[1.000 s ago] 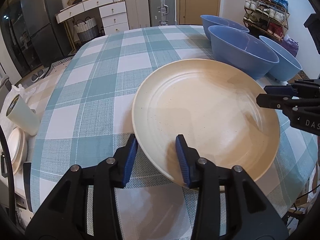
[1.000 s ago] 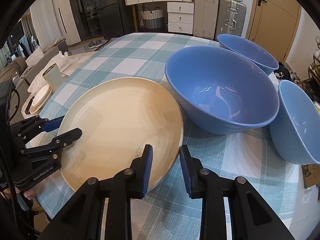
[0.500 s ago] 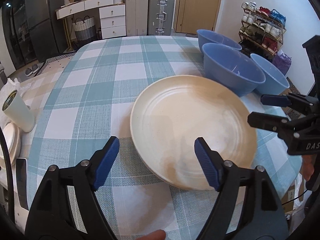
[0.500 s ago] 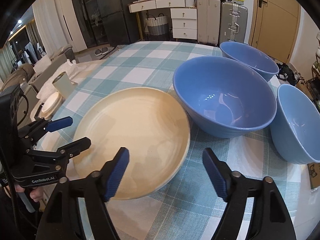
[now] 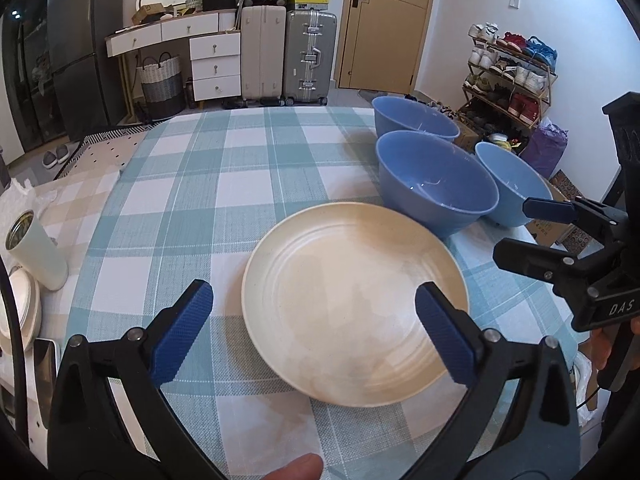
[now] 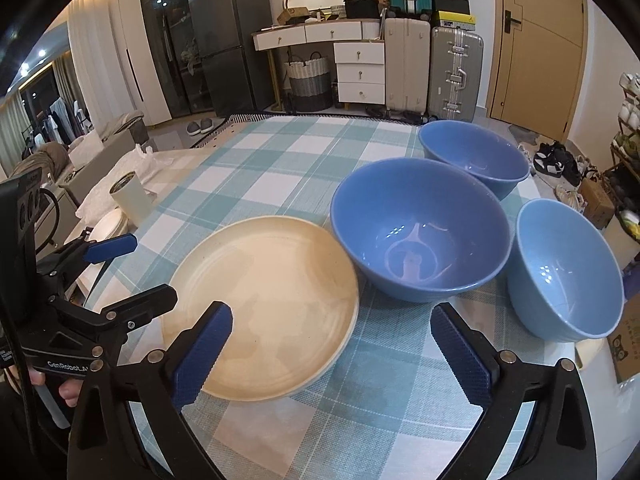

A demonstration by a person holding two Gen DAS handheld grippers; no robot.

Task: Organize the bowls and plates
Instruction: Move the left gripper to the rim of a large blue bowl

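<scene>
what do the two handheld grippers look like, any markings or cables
Both are black plastic clamps with two arms, silver rivets and ribbed blue pads. The left gripper is marked "GenRobot.AI" in white, with a black cable behind it. The right gripper shows white letters "DAS".

Cloth (image 5: 208, 184) left of plate (image 5: 352, 300) free; bowls (image 6: 420, 240) block right side

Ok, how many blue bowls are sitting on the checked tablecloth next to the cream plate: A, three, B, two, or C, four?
A: the right wrist view shows three blue bowls, a large blue bowl beside the cream plate, a far blue bowl, and a light blue bowl at the table's edge.
</scene>
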